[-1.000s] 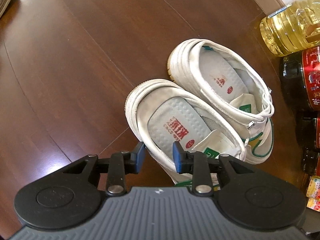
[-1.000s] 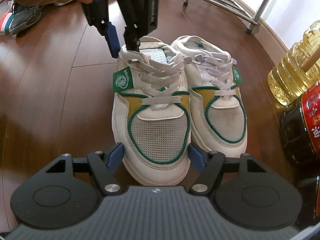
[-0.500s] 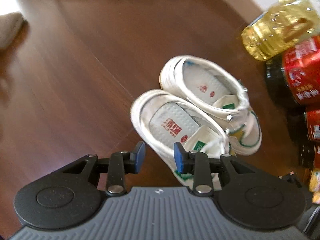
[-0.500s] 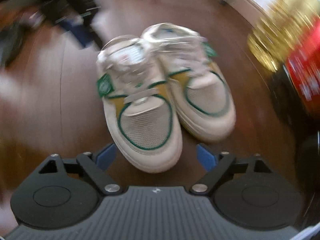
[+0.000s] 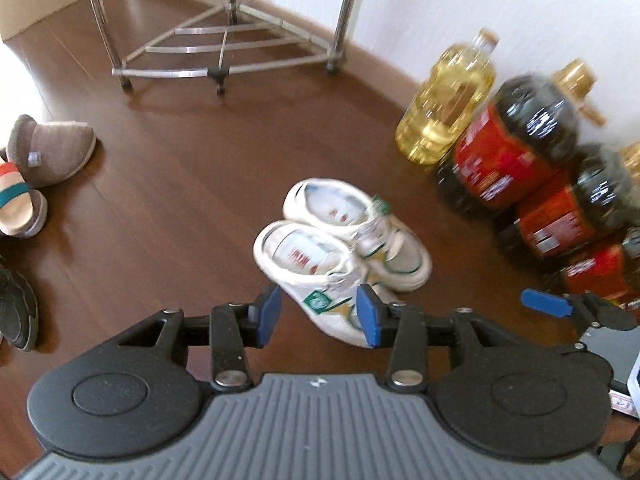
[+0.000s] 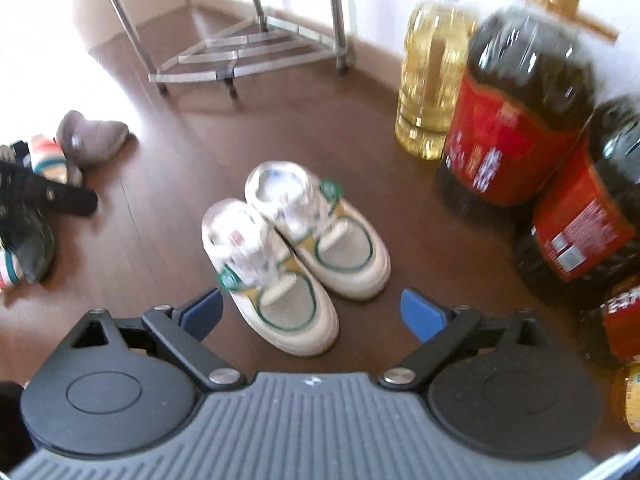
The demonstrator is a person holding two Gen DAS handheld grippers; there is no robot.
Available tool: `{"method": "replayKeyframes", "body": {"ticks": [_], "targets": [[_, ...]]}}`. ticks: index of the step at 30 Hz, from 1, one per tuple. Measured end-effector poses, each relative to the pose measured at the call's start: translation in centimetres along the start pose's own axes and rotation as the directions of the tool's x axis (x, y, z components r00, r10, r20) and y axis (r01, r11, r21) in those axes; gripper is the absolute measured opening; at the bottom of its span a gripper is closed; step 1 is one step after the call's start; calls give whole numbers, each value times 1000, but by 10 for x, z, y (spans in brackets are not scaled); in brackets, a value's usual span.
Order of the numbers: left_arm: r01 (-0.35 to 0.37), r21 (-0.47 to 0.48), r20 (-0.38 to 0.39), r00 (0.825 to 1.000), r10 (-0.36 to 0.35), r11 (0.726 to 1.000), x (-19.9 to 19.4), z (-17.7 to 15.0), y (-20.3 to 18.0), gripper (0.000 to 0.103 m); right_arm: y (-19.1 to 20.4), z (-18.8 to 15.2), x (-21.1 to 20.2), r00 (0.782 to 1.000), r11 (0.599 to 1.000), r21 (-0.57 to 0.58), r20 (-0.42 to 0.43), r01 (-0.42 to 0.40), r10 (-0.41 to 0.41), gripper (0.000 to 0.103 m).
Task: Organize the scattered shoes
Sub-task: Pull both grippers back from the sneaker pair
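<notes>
Two white sneakers (image 6: pixel 296 252) are sitting side by side on the wooden floor (image 5: pixel 168 200), touching along their inner edges. In the right wrist view their long axes are running from about five o'clock to eleven o'clock, toes toward five and heels toward eleven. Both tools are tilting steeply down over the pair, clear of the shoes. The left tool (image 5: pixel 318 312) is opening, its blue pads moderately apart with nothing gripped. The right tool (image 6: pixel 310 314) is opening too, its pads spread wide and empty. Farther off, at two o'clock, oil bottles (image 6: pixel 516 120) are standing against the wall. At nine o'clock, slippers (image 5: pixel 48 152) are lying scattered. At twelve o'clock a metal rack (image 5: pixel 224 52) is standing.
</notes>
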State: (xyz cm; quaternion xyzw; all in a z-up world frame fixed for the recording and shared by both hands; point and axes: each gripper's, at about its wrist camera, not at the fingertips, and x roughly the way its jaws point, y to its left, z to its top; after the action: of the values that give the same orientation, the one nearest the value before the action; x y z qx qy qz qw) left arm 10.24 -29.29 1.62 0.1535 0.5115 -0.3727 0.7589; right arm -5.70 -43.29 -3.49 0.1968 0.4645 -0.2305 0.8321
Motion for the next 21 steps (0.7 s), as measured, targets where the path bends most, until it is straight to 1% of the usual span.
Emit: {"method": "replayKeyframes", "body": {"ticks": [3, 5, 8, 12, 15, 21], "targets": [[-33, 24, 50, 998, 32, 999, -14, -6, -3, 53, 10, 6, -20, 1000, 1000, -2, 28, 15, -14, 97], [-39, 16, 57, 998, 38, 999, -15, -10, 0, 53, 15, 7, -27, 999, 1000, -11, 34, 21, -21, 98], [-35, 2, 40, 999, 35, 999, -10, -14, 7, 53, 20, 4, -30, 1000, 1000, -19, 23, 20, -20, 98], [-58, 6, 10, 998, 58, 998, -2, -23, 15, 53, 21, 2, -21, 1000, 999, -26, 0, 28, -28, 98], [-52, -7, -12, 999, 52, 999, 4, -27, 19, 53, 21, 3, -18, 1000, 999, -19, -8, 28, -28, 98], [-53, 38, -15, 998, 54, 998, 10, -28, 9, 53, 20, 3, -9, 999, 999, -26, -31, 28, -29, 98]]}}
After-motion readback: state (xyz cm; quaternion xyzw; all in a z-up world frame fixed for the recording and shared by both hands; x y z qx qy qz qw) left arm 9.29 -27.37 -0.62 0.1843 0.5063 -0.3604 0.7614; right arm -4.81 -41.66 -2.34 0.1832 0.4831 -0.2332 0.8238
